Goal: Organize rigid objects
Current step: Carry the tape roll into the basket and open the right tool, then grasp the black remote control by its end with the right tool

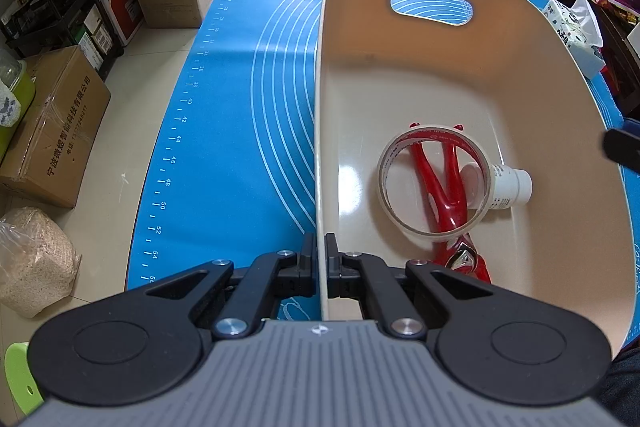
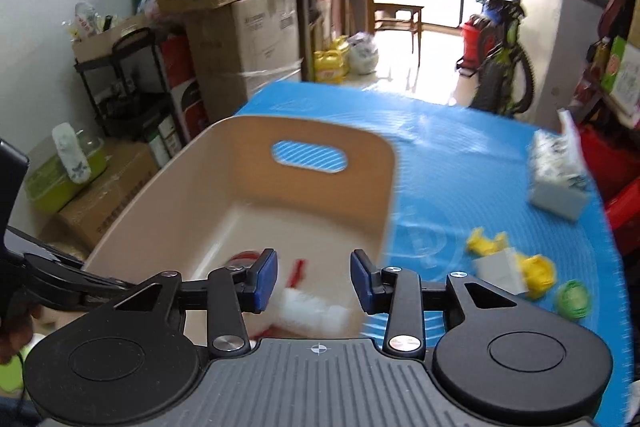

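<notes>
1. The left gripper (image 1: 321,247) is clamped on the near-left rim of a cream plastic bin (image 1: 332,27), one jaw on each side of the wall.
2. The right gripper (image 2: 314,277) hangs over the bin's near end with its blue-padded jaws apart and nothing pressed between them; a white bottle (image 2: 314,311), blurred in this view, lies on the bin floor below the gap.
3. Inside the bin, the left wrist view shows a clear tape roll (image 1: 434,181) lying over a red-handled tool (image 1: 444,195), with the white bottle on its side touching the roll's right edge.
4. The bin stands on a blue mat (image 1: 240,131) printed with white rings and a ruler scale.
5. On the mat to the right of the bin lie yellow pieces (image 2: 538,269), a white block (image 2: 500,269) and a green ball (image 2: 574,299), close together.
6. Farther back on the mat sits a tissue pack (image 2: 558,175), near the right edge.
</notes>
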Action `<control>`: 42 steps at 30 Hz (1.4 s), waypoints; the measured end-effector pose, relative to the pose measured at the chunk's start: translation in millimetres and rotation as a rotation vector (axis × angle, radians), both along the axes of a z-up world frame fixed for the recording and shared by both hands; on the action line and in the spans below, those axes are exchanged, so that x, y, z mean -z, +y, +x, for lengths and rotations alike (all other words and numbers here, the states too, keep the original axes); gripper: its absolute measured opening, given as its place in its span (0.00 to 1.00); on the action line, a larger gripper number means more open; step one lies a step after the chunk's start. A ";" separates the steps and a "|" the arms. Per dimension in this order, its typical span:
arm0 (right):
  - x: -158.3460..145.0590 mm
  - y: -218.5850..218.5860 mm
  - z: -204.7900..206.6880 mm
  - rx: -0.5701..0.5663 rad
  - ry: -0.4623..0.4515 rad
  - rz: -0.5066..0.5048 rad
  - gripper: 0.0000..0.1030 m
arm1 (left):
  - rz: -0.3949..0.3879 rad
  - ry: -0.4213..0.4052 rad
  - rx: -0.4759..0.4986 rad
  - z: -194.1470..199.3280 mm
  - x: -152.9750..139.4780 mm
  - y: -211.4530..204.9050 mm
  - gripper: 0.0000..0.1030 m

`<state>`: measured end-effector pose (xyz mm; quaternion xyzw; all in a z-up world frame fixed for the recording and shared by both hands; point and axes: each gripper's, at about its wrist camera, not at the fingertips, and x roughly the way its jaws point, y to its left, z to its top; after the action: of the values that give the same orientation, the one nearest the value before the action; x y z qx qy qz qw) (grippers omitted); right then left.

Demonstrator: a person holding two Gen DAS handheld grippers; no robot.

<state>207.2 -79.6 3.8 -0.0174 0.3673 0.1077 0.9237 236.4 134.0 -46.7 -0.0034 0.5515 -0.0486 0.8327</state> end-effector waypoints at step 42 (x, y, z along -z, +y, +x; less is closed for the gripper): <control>97.3 -99.9 11.4 0.052 0.233 -0.315 0.40 | 0.000 0.000 0.000 0.3 -0.5 0.0 0.04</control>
<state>218.6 -179.5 -93.4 -0.1395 0.4844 0.0264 0.8633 236.7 134.0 -46.3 -0.0035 0.5515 -0.0488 0.8328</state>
